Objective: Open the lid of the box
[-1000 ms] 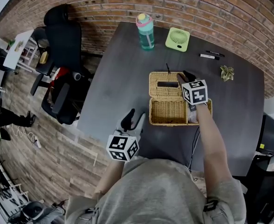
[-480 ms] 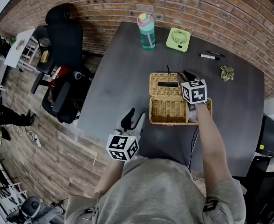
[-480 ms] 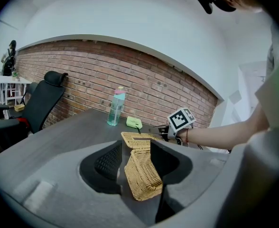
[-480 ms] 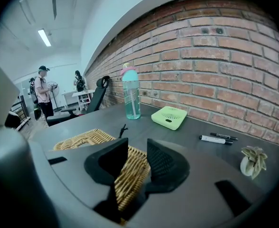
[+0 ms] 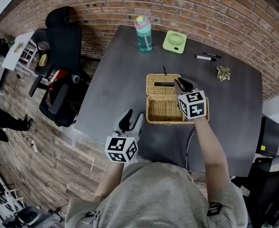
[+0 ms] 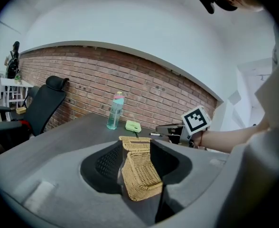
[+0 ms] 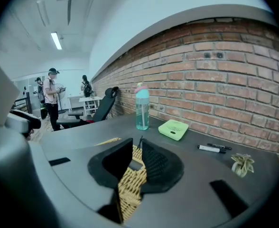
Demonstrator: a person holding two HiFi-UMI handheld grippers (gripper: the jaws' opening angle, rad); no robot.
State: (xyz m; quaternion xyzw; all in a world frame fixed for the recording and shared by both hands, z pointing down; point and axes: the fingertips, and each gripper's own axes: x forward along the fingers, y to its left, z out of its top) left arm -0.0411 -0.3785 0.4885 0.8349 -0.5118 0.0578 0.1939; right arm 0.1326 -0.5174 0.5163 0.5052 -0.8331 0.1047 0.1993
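Wicker box [image 5: 164, 109] sat mid table [image 5: 116, 80], lid [image 5: 161, 83] open, flat on far side | R gripper [image 5: 182, 85] over lid's right end — jaws just closed to narrow gap, nothing pinched | L gripper [image 5: 132, 118] near-left, well apart from box — jaws wide, empty.

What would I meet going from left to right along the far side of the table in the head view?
water bottle → green fan → pens → small folded-paper ornament
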